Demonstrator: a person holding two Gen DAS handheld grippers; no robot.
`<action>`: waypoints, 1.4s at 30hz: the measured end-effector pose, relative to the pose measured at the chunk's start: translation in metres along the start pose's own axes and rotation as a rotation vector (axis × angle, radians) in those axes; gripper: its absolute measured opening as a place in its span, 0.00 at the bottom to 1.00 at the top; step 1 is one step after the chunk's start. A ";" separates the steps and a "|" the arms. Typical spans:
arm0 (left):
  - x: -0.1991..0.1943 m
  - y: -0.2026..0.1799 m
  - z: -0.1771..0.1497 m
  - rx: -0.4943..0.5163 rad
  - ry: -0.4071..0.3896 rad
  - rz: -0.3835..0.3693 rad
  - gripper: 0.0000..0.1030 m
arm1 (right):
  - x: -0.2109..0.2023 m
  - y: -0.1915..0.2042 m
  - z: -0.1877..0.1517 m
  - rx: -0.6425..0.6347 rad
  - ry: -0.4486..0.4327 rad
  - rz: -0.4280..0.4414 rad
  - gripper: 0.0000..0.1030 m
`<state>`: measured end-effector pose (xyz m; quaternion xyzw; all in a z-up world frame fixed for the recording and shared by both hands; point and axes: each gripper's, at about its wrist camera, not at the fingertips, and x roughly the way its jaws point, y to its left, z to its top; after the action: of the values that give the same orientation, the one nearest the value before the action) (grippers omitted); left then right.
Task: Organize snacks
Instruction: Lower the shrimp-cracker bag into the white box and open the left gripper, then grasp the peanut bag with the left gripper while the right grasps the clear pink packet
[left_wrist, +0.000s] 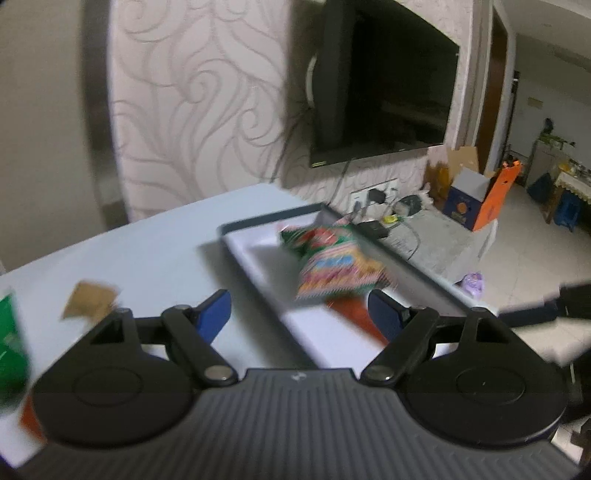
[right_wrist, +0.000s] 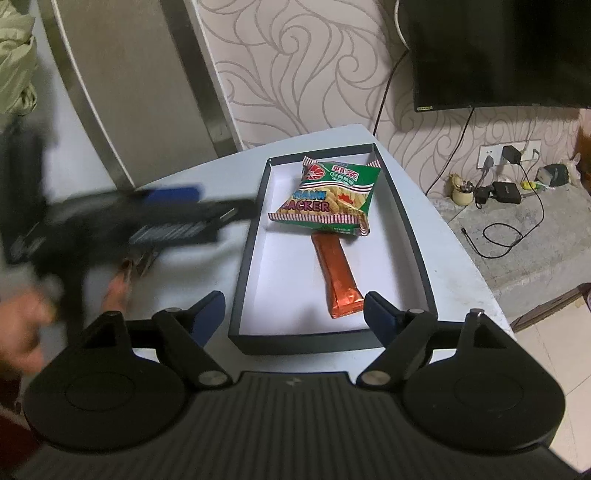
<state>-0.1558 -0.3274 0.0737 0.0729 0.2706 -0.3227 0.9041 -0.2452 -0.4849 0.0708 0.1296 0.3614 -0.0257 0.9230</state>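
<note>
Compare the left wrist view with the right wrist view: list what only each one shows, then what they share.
Left only: a brown packet and a green packet on the table, an orange carton on the floor. Right only: the blurred left gripper beside the box. Both: the box, the prawn cracker bag and the orange bar in it.

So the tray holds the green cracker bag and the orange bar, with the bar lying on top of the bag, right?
Not quite: the right wrist view shows the cracker bag lying over the far end of the orange bar, not under it. Both are in the tray.
</note>
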 end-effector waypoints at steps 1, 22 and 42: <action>-0.006 0.005 -0.006 -0.006 0.003 0.011 0.80 | 0.003 0.001 0.001 0.007 0.002 0.000 0.83; -0.056 0.125 -0.101 -0.079 0.132 0.256 0.79 | 0.048 0.098 -0.006 -0.207 0.117 0.166 0.82; -0.112 0.157 -0.137 -0.178 0.186 0.366 0.46 | 0.116 0.183 -0.010 -0.413 0.185 0.285 0.51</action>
<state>-0.1909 -0.1015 0.0114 0.0702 0.3624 -0.1199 0.9216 -0.1406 -0.3009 0.0263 -0.0099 0.4200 0.1908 0.8872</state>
